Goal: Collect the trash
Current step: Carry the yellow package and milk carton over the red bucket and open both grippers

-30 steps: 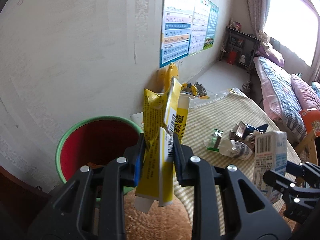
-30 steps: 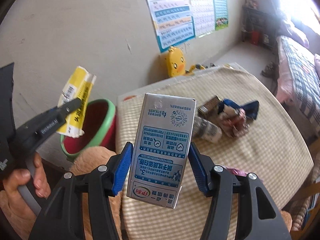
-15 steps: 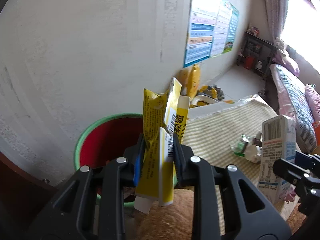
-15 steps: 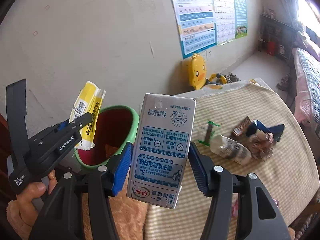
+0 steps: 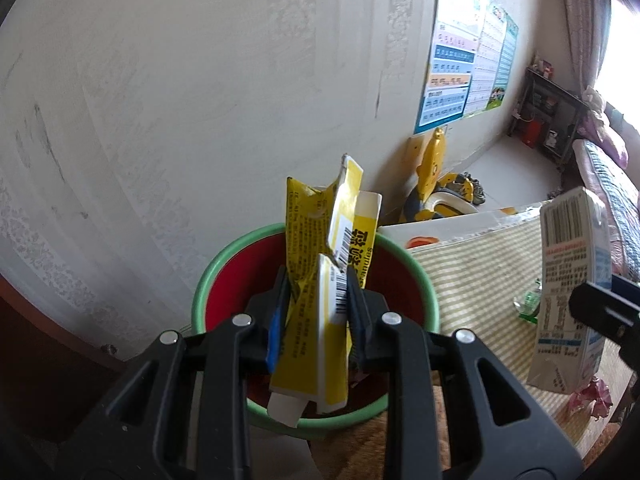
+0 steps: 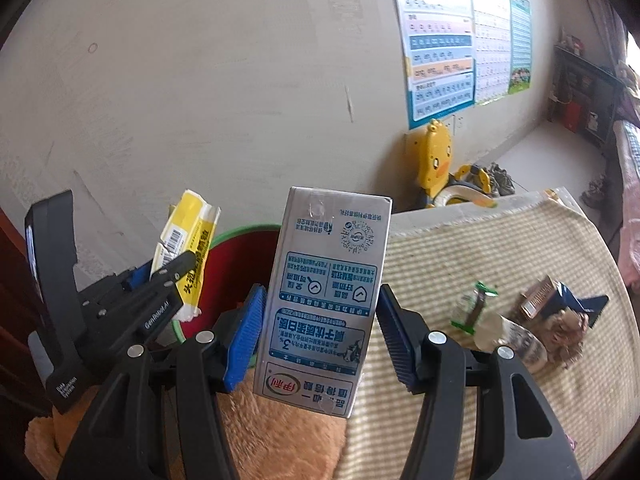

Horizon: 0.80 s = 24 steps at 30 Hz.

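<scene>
Over the bin [image 5: 208, 280], the left tongs [image 5: 316, 300] clamped a yellow wrapper [image 5: 320, 280] due for release, while the right tongs [image 6: 320, 320] gripped a carton [image 6: 326, 304] awaiting its turn.

The yellow wrapper [image 5: 320, 300] and left gripper [image 5: 316, 312] hide most of the red bin's [image 5: 224, 276] inside, and the milk carton [image 6: 324, 304] covers its right rim.
</scene>
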### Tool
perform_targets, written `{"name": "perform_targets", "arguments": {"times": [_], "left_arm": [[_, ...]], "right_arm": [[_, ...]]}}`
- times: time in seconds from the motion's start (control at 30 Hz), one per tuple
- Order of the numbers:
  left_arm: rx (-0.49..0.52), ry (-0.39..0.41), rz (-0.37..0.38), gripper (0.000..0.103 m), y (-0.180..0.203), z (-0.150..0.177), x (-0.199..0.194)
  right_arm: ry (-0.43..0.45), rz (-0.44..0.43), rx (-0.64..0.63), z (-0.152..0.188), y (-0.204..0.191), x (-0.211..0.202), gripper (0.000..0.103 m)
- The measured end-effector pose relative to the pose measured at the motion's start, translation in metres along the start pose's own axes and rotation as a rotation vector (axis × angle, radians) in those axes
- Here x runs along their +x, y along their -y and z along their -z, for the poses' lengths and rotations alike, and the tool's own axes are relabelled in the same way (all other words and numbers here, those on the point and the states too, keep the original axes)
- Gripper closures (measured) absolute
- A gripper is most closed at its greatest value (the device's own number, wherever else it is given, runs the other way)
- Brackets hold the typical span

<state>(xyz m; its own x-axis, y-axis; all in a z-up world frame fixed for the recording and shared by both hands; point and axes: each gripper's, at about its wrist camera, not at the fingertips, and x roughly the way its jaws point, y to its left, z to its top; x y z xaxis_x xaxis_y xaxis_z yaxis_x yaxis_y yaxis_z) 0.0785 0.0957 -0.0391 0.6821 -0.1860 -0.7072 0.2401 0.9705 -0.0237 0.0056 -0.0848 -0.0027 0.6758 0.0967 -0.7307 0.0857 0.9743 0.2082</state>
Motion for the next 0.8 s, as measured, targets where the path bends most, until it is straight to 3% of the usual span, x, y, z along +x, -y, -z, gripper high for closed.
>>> {"name": "perform_targets", "arguments": {"times": [0.8], "left_arm": [[-0.085, -0.130, -0.038, 0.076, -0.047, 0.018, 0.048]], "right_arm": [[-0.067, -0.078, -0.054, -0.021, -0.041, 0.059, 0.048]]}}
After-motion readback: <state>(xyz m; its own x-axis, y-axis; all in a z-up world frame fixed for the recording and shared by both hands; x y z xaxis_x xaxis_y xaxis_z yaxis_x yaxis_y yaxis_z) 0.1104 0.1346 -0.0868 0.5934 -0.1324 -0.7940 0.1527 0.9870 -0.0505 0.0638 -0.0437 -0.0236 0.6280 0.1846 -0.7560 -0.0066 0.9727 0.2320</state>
